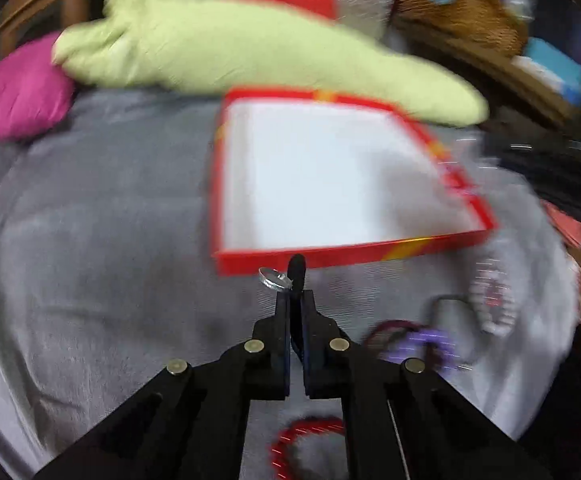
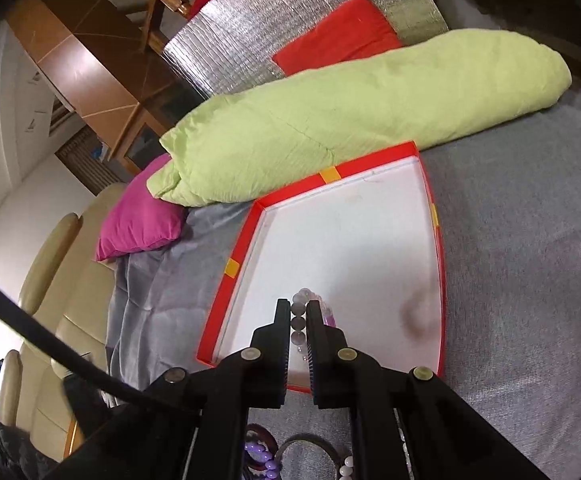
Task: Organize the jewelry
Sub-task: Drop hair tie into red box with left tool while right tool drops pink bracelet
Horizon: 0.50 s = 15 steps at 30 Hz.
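One red box point(image 2: 438, 264) lies on the grey bed. Left gripper point(image 1: 295, 292) jaws pinch one silver ring point(image 1: 273, 279); right gripper point(image 2: 299, 312) jaws pinch one bead bracelet point(image 2: 299, 312). One green quilt point(image 2: 350, 120) lies beyond.

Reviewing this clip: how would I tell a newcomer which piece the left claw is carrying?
Start at the grey blanket and find the shallow red box with a white inside. Just in front of its near wall, the left claw is shut on a small silver ring. Unlike the beaded bracelets lying to the right, such as the purple bracelet, it is plain metal and lifted off the blanket.
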Tool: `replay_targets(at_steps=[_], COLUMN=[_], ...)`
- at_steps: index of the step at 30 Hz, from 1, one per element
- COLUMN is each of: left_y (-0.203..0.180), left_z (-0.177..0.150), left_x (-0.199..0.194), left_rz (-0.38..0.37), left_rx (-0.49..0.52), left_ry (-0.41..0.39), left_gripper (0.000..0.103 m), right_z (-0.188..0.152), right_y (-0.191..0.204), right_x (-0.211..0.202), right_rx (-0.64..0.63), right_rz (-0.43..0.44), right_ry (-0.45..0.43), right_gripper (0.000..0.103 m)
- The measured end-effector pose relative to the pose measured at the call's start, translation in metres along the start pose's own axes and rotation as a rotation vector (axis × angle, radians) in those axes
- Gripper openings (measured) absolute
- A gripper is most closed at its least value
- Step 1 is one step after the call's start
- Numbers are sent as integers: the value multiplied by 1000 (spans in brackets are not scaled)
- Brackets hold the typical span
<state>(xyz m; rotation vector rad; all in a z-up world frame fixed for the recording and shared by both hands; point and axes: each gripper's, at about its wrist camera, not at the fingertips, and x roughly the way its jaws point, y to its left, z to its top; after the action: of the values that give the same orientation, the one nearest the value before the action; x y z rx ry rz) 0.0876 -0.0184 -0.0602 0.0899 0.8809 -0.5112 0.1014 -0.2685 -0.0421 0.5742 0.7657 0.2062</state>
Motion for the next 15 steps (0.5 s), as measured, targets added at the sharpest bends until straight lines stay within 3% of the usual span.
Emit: replay_targets(at_steps=[3,5,10,15], left_y=[-14,-18,-15,4], left_z=[14,31,53,51], left_x=[-19,-19,21,55], left_rz=[-44,-33,8,51], left_rx=[41,42,13,-60], left_ry=[-85,-113,-61,8], left_gripper=[5,5,5,5], right_z=[1,0,-1,2], right_y=[-4,-4,-2,-4], right_x=[4,11,28,44], right_rx=[13,17,1,-4], right_rz=[-3,-4,-1,-18], right_ry=[12,33,80,107], right_gripper=[9,9,9,9])
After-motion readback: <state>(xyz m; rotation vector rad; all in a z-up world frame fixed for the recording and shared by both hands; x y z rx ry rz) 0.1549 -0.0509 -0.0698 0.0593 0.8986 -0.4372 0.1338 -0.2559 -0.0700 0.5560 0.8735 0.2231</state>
